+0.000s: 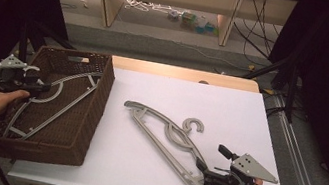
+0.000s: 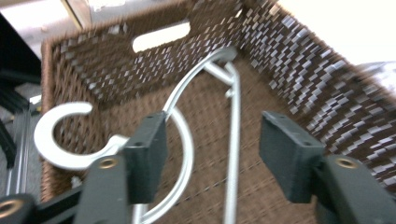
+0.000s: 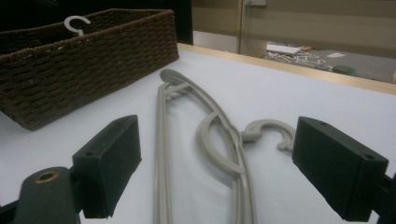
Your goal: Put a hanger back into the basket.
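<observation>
Right gripper view: claw [image 3: 219, 172] wide open, straddling hanger [image 3: 205, 154].

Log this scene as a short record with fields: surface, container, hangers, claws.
surface: white table
container: brown wicker basket at the table's left
hanger in basket: light grey, hook up over the rim
hanger on table: grey, lying flat
left claw: open, over the basket, astride the hanger there
right claw: open, low over the near end of the table hanger
</observation>
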